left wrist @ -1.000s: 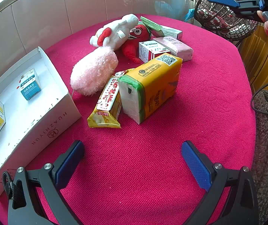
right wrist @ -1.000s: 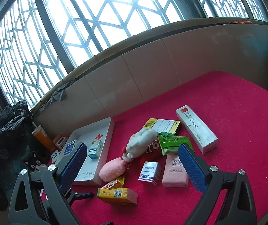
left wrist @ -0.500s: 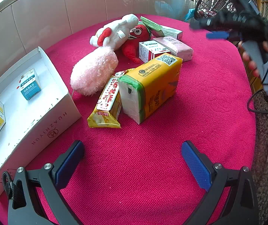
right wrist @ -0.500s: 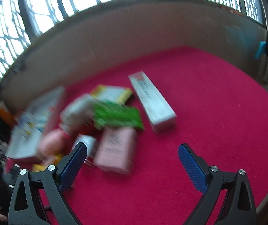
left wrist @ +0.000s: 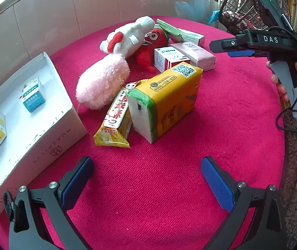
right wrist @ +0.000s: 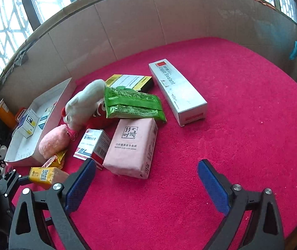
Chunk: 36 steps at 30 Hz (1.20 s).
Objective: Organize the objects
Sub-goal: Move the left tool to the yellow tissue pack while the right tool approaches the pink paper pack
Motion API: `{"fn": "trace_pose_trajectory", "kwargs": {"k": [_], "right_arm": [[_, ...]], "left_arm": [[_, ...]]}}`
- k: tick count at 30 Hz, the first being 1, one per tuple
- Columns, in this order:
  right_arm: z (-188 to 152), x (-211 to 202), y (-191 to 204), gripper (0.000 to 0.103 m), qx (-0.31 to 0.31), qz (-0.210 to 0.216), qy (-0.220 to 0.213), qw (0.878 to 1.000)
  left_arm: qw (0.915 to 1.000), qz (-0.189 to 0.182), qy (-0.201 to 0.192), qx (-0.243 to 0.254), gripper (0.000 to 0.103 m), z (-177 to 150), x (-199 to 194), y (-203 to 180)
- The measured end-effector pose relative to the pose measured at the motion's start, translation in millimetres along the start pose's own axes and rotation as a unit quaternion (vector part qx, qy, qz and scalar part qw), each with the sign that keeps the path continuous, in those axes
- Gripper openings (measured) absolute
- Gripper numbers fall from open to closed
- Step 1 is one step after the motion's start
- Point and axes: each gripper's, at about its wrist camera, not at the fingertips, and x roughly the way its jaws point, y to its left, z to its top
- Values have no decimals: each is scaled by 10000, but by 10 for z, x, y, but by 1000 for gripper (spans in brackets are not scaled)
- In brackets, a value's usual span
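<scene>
A heap of objects lies on the red cloth: a yellow tissue pack (left wrist: 169, 100), a yellow snack bar (left wrist: 117, 116), a pink plush (left wrist: 102, 83), a white plush (left wrist: 129, 35), a red plush (left wrist: 152, 48), a small red-and-white box (left wrist: 169, 59) and a pink tissue pack (right wrist: 133, 145). Farther back are a green packet (right wrist: 131, 103) and a long white sealant box (right wrist: 177, 91). My left gripper (left wrist: 146, 179) is open and empty, near the yellow pack. My right gripper (right wrist: 146, 185) is open and empty just before the pink pack.
A white tray (left wrist: 50, 137) at the left holds two small medicine boxes (left wrist: 32, 94). A wire basket (left wrist: 244, 16) stands past the table's far right edge. A hand (left wrist: 281, 83) holds the right gripper's handle. A tiled wall (right wrist: 127, 25) rings the back.
The right gripper has swung down from window height to the cloth, close to the pink tissue pack. The left gripper and the objects have not moved.
</scene>
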Motion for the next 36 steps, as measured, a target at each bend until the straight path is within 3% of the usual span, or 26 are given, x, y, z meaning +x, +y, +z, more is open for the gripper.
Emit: {"fn": "trace_pose_trajectory", "kwargs": {"k": [5,9,12,19,25,29,36], "right_arm": [[9,36,2,100,71,10,15,10000],[-6,22,-24,100,90,26,-1,10000],[-21,35,-55,100,144,36,27,9999],[-45,32,-100,100,211,59,33,9998],[-47,21,-109,100,208,49,12,9998],[-47,27,-94,100,167,88,2,9998],[-52,45,-70,100,132,122,40,9998]], "left_arm": [[9994,326,-139,38,103,72,-84,-156],[9990,-85,-187,391,103,109,-150,-278],[9981,-82,-196,578,103,182,-140,-295],[9967,-477,-648,136,103,526,-129,-139],[9993,-264,-221,172,99,741,136,-174],[9993,-99,-247,249,98,692,127,-234],[9994,-247,-182,182,98,543,141,-359]]}}
